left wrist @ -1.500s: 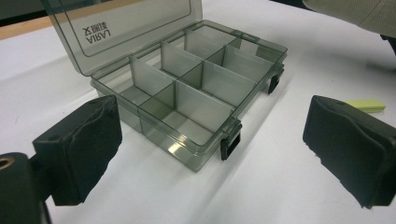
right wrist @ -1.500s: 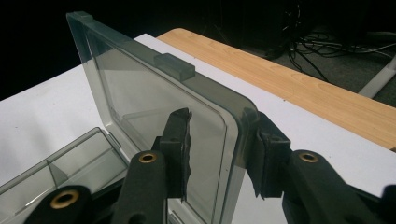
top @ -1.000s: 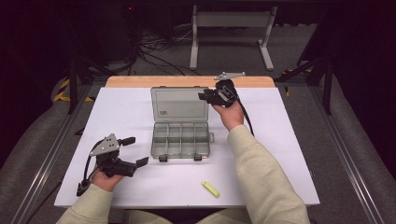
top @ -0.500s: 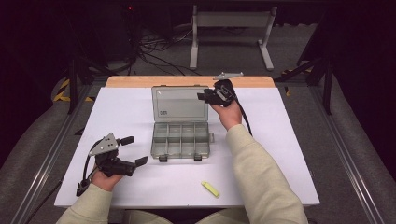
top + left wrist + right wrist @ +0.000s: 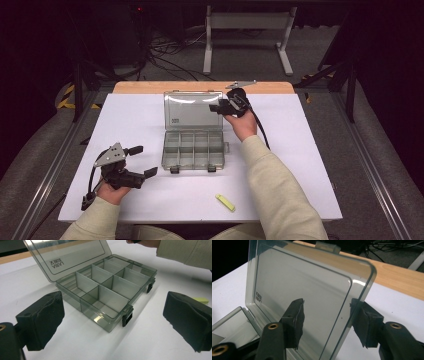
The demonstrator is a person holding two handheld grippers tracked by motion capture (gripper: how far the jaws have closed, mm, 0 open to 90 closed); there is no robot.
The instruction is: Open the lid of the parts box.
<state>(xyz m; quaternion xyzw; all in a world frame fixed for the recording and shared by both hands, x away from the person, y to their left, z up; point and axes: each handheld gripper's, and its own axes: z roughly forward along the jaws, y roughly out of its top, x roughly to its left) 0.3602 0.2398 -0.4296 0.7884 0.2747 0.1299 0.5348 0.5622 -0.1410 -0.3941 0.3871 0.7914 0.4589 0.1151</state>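
A smoky clear compartment box [image 5: 192,150] lies open mid-table, its lid [image 5: 192,110] raised at the far side. Its divided cells [image 5: 110,287] look bare. My right gripper [image 5: 216,106] is at the lid's right edge. In the right gripper view the lid [image 5: 299,290] stands between the jaws of this gripper [image 5: 328,315], one pad on each side. These jaws have just been opening, and the pads stand off the lid. My left gripper [image 5: 143,161] rests near the front left, open and holding nothing. Its jaws [image 5: 113,307] face the box's front corner from a short way off.
A small yellow piece [image 5: 225,202] lies near the table's front edge, right of centre, also seen as the yellow piece [image 5: 201,300]. The white tabletop [image 5: 310,165] ends in a wooden strip [image 5: 270,87] at the back. A metal stand [image 5: 247,22] and cables lie on the floor beyond.
The right hand has barely shifted at the lid's edge. The lid stays raised. The left gripper has kept still.
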